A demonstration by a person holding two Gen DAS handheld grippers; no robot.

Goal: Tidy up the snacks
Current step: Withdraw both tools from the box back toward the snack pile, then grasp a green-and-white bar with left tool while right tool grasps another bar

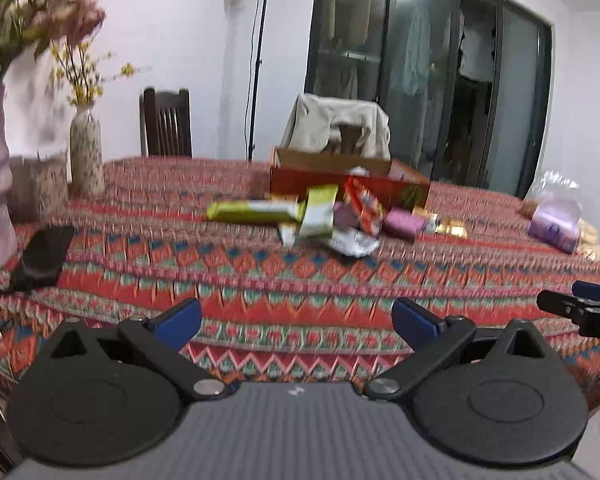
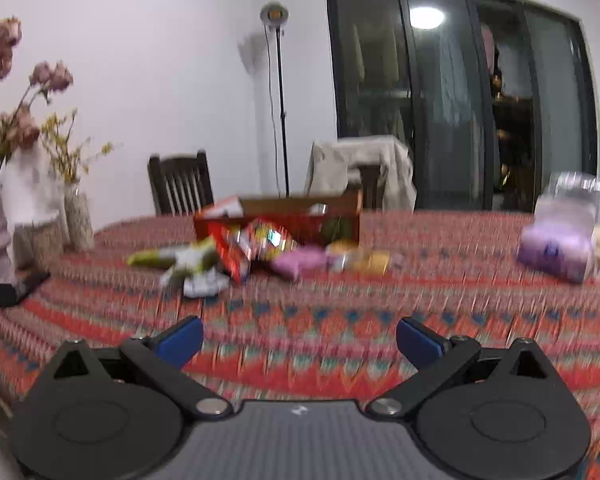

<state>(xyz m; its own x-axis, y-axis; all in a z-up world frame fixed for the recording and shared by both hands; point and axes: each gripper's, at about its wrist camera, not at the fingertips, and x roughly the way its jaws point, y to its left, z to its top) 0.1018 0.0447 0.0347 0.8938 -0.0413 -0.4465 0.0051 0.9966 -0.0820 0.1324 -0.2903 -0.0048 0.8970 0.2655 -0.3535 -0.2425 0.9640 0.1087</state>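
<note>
You held both the left gripper (image 1: pixel 296 316) and right gripper (image 2: pixel 299 338) spread wide and empty, ready to reach for the snacks (image 1: pixel 320 216) heaped before the box (image 1: pixel 348 184).

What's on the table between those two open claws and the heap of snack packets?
Only bare patterned tablecloth lies between the right gripper and the snack pile; the left wrist view shows likewise.

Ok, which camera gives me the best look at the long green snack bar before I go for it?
The left wrist view: the green snack bar lies side-on and unobstructed, left of the snack pile. In the right wrist view it is blurrier, seen at a flatter angle, its right end merging into the other wrappers.
</note>
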